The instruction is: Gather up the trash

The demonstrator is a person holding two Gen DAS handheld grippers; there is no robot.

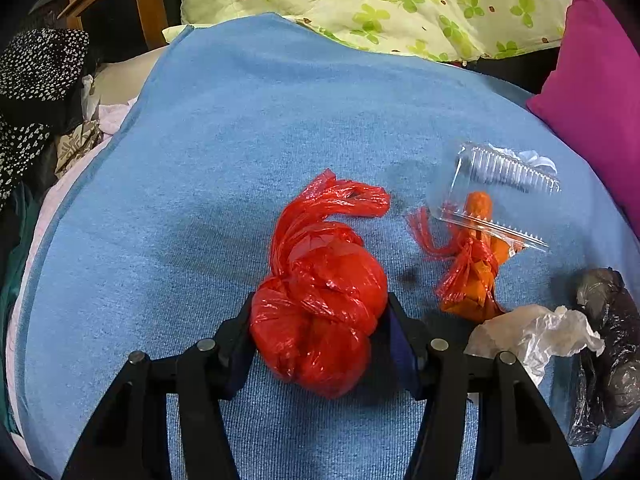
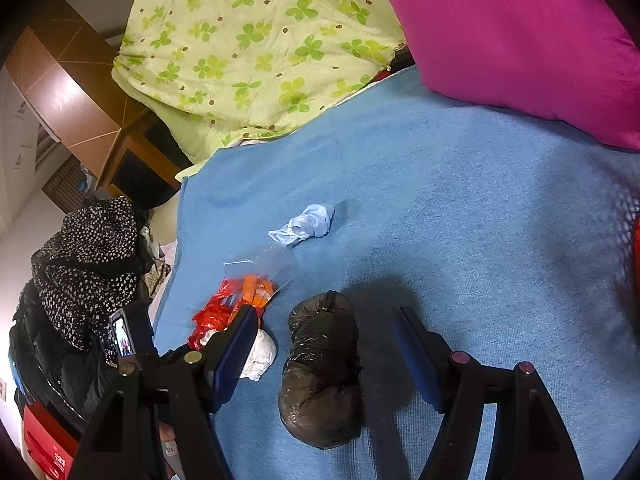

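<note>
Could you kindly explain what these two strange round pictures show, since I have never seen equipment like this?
A person holds a two-finger tool in each hand, and a wide-angle camera on each looks along its fingers. The left tool is clamped on a knotted red bag. The right tool is open, with a black bag lying between its fingers, apparently untouched. All of this lies on a blue blanket, along with a smaller orange bag, a clear plastic box and crumpled white paper.
</note>
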